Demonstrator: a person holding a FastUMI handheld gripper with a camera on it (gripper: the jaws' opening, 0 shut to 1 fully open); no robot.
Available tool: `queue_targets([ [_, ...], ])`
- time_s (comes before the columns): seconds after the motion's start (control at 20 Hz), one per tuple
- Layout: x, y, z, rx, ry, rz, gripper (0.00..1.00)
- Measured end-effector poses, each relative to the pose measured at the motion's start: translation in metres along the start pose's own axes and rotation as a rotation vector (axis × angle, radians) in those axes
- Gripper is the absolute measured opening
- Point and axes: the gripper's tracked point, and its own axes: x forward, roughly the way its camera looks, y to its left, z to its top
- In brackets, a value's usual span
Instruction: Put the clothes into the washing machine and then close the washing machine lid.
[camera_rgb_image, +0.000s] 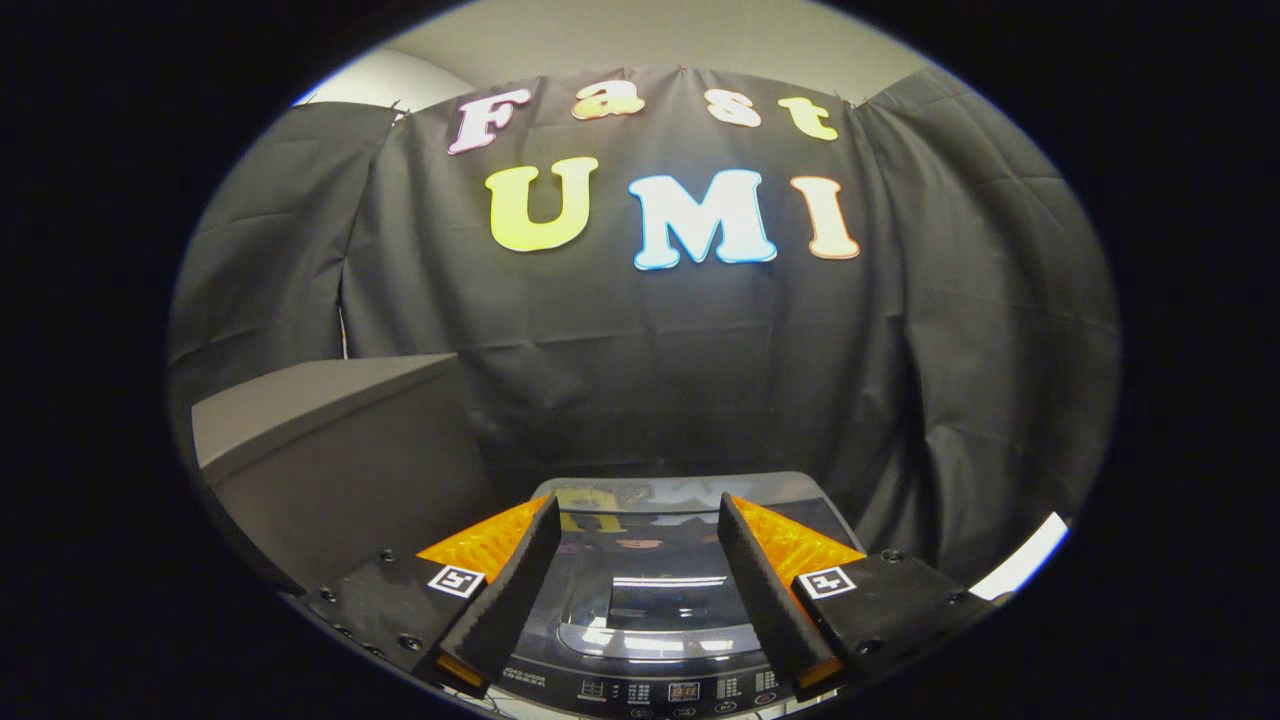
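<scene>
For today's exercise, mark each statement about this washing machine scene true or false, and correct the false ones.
1. The tongs are open with nothing between them. True.
2. The washing machine lid is raised. False: it lies flat and shut.
3. A grey box stands beside the washing machine. True.
4. The tongs grip a piece of clothing. False: they hold nothing.
5. The control panel sits on the machine's near edge, below the tongs. True.
</scene>
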Motion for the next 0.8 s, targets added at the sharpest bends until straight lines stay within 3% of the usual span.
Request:
queue_targets([
  [0.3, -0.062, 0.008, 0.057, 0.006, -0.086, -0.008, 0.98],
  [0.8, -0.156, 0.026, 0.098, -0.020, -0.168, -0.027, 0.98],
])
